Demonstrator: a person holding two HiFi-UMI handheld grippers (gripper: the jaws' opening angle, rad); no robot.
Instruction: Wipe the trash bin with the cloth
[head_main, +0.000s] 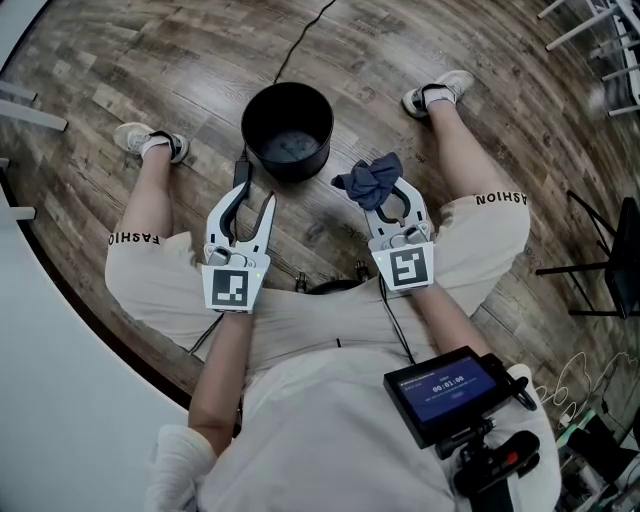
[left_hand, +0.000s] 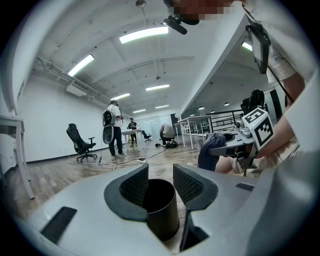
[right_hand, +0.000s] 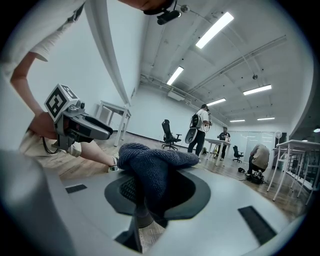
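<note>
My right gripper (head_main: 386, 198) clamps the dark-blue knitted cloth (head_main: 370, 178); left gripper (head_main: 254, 203) stands open. I should press firmly around the round black bin (head_main: 246, 128).

Overhead, left gripper views share trash bin (head_main: 287, 130).

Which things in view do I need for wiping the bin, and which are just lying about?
For the job:
- trash bin
- cloth, clamped in the right hand-held gripper
- left hand-held gripper, open and empty

Lying about:
- floor cable
- office chair
</note>
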